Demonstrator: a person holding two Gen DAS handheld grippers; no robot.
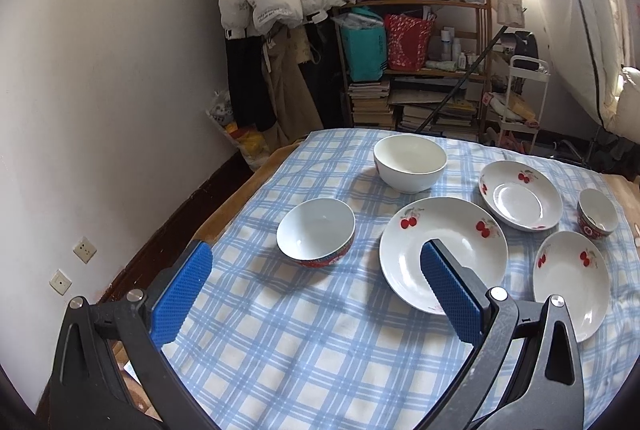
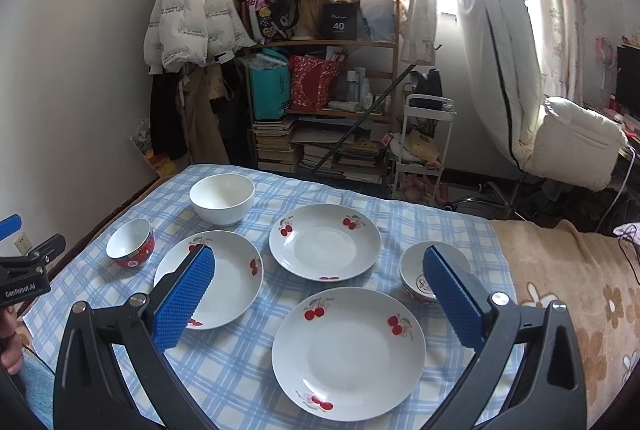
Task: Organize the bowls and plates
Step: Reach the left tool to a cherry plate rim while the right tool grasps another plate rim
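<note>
Three white cherry-print plates lie on the blue checked cloth: a near one (image 2: 349, 352), a left one (image 2: 224, 276) (image 1: 452, 250) and a far one (image 2: 325, 241) (image 1: 520, 199). A plain white bowl (image 2: 222, 198) (image 1: 410, 161) stands at the back. A red-rimmed small bowl (image 2: 131, 244) (image 1: 316, 232) sits at the left, another (image 2: 416, 276) (image 1: 598, 211) at the right. My left gripper (image 1: 316, 270) is open and empty above the left bowl. My right gripper (image 2: 318, 284) is open and empty above the plates.
The table stands against a white wall (image 1: 100, 69) on the left. A beige flowered blanket (image 2: 580, 290) covers its right end. Behind it are a cluttered bookshelf (image 2: 320, 89), hanging coats (image 2: 192, 9), a white cart (image 2: 424, 133) and a chair (image 2: 560, 141).
</note>
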